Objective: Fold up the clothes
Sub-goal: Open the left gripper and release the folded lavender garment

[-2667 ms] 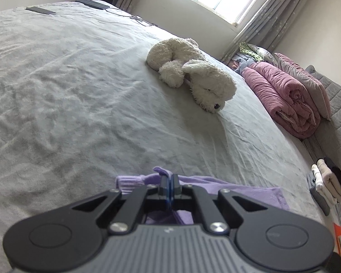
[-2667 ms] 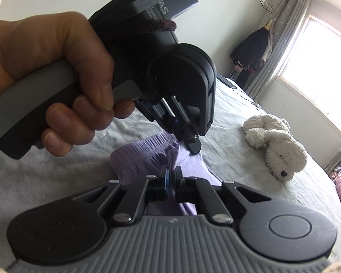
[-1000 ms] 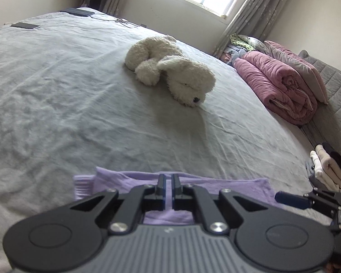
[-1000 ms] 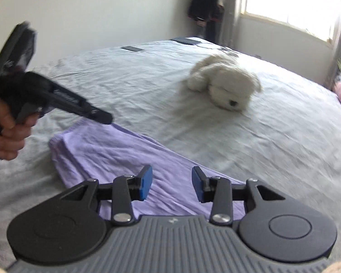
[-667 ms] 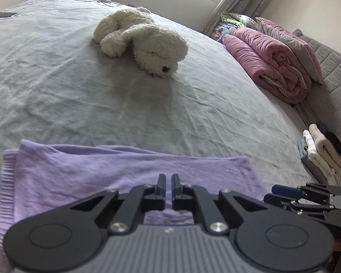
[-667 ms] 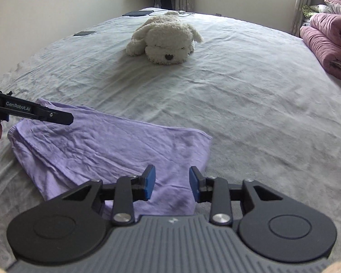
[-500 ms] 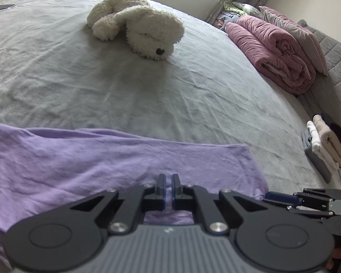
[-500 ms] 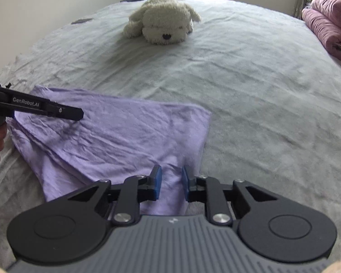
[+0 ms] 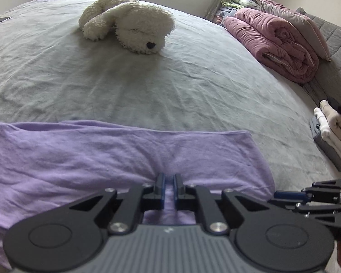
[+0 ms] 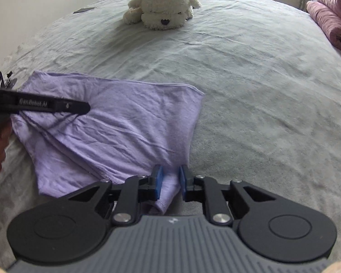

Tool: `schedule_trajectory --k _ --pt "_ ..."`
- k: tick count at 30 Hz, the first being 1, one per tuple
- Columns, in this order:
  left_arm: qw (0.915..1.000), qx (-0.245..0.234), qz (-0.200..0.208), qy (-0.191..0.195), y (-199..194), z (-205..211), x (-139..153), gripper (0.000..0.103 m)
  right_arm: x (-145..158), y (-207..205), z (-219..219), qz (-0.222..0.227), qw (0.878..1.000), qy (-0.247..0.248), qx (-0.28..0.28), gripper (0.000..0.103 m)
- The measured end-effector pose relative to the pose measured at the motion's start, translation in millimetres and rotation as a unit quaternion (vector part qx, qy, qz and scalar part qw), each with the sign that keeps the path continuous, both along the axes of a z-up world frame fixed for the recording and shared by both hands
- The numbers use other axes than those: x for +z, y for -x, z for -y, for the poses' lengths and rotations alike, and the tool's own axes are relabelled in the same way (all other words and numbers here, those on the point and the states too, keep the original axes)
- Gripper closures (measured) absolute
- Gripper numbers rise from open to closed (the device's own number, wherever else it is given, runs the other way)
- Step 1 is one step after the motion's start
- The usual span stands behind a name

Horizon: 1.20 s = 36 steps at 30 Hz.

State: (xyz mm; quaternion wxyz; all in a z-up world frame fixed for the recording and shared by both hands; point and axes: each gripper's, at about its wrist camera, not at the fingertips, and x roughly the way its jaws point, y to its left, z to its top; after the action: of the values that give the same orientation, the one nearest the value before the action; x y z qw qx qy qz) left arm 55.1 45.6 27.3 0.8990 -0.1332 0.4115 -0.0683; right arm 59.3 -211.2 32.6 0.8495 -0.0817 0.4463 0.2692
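Observation:
A purple garment lies folded in a wide band across the near part of the grey bed. My left gripper pinches its near edge; the jaws are parting slightly, with cloth still pressed between the pads. In the right wrist view the left gripper reaches in from the left, and wrinkles in the garment gather at its tip. My right gripper is shut on the garment's near right corner. The right gripper also shows at the garment's right end.
A white plush dog lies farther back on the bed. A rolled pink quilt and a pillow sit at the right. Folded clothes are stacked at the right edge. A dark phone rests at the far left.
Both grippers came down to the garment's near edge. The right jaws narrowed from wide apart onto the corner. The garment now lies spread flat in front of both cameras.

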Motion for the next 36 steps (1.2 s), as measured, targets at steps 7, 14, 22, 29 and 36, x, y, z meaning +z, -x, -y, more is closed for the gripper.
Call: schedule_trajectory --k 7,14,22,29,36 --pt "0.9993 0.016 0.014 -0.032 23.8 -4.2 9.7 0.084 0.5 16.5 -2.2 0.007 1.000 0.013 0.003 0.081" --pt "0.9990 0.032 0.013 -0.029 34.0 -12.0 2.3 0.083 0.9 23.0 3.2 -0.003 0.999 -0.009 -0.034 0.083" --pt "0.9986 0.018 0.031 -0.040 40.9 -3.0 5.5 0.083 14.1 28.6 -23.8 0.057 0.997 0.010 -0.050 0.078" --pt "0.9961 0.034 0.050 -0.064 26.7 -38.7 18.9 0.082 3.8 1.0 -43.1 0.069 0.997 -0.013 -0.041 0.077" --pt "0.9968 0.058 0.036 -0.041 0.8 -97.8 22.4 0.079 -1.0 -24.9 -46.8 0.091 0.993 -0.038 -0.069 0.076"
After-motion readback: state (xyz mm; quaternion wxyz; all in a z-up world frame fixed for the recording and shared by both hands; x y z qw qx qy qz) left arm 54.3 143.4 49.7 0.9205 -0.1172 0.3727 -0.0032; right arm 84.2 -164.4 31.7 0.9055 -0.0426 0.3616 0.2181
